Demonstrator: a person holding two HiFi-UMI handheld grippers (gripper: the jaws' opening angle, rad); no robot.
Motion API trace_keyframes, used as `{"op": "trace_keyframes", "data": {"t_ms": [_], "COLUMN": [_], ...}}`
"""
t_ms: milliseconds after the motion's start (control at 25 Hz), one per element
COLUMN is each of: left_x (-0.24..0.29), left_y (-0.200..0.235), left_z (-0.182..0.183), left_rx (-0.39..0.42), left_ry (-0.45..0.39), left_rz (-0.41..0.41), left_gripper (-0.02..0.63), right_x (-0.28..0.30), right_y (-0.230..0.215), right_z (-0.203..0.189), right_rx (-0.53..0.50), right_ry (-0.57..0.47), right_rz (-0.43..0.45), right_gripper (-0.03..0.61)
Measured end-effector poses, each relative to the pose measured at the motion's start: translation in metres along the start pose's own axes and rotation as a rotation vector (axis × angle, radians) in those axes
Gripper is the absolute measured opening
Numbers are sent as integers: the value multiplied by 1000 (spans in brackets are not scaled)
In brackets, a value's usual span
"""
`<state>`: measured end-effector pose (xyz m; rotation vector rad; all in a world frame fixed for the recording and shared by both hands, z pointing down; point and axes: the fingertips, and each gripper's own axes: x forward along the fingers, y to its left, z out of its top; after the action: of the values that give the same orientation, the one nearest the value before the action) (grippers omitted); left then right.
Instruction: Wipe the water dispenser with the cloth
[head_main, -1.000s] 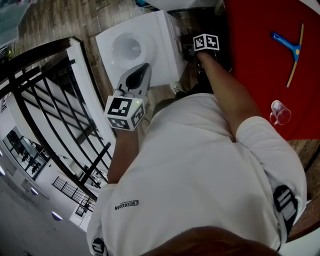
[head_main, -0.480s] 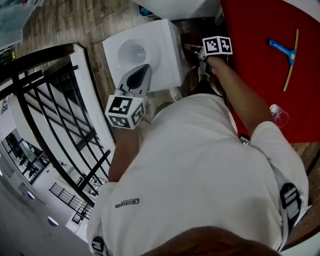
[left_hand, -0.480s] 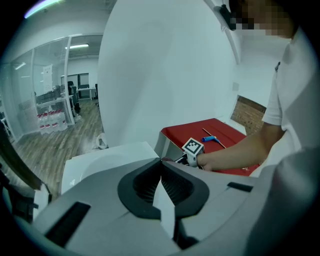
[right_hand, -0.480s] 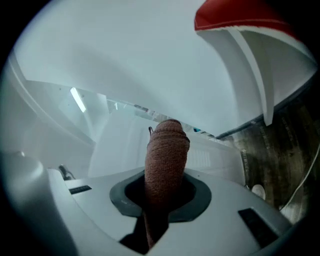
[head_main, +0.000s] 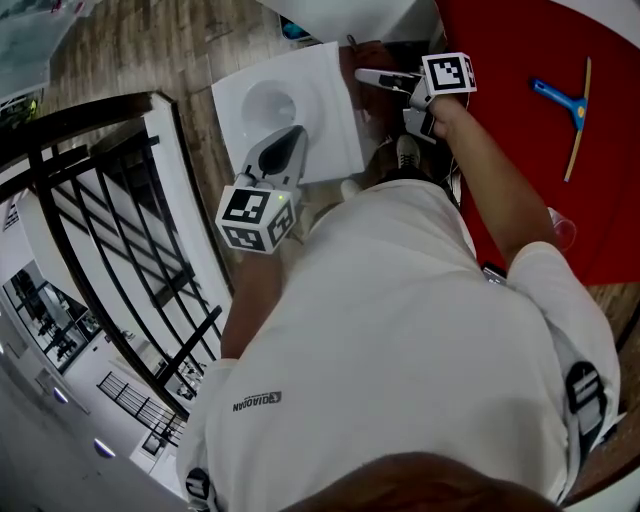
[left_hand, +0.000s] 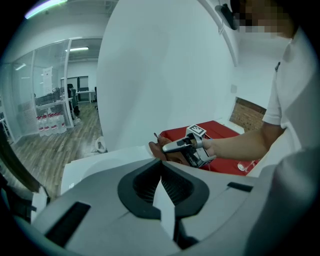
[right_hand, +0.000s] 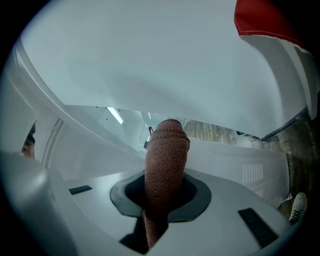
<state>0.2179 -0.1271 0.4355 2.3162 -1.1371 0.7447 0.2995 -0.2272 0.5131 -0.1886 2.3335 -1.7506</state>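
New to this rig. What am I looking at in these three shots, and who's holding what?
There's no robot arm here. A person holds a hand-held gripper in each hand, and each one carries a marker cube. The head view comes from a camera on the person's head, looking steeply down past their white shirt. The other two views come from cameras riding on the grippers, each looking along its own jaws. The left hand-held gripper has its jaws together and holds nothing; it sits over the top of the white water dispenser. The right hand-held gripper is clamped on a brown cloth near the dispenser's corner. Beside them, a red table carries a blue squeegee and a clear glass.
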Motion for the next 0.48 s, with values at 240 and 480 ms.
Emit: {"op": "trace_keyframes", "data": {"t_ms": [240,480], "left_x": [-5,-5], "left_y": [6,10], "left_z": [2,-3], "left_rx": [0,-22], "left_ry": [-19,-15], "left_rz": [25,45], "left_gripper": [-8,-8], "right_x": [8,3], "right_y": [-22,-70], "right_z": [0,1], "right_rx": [-6,52], "right_ry": [29,14], "right_rz": [-41,-215], "right_gripper": [64,64]}}
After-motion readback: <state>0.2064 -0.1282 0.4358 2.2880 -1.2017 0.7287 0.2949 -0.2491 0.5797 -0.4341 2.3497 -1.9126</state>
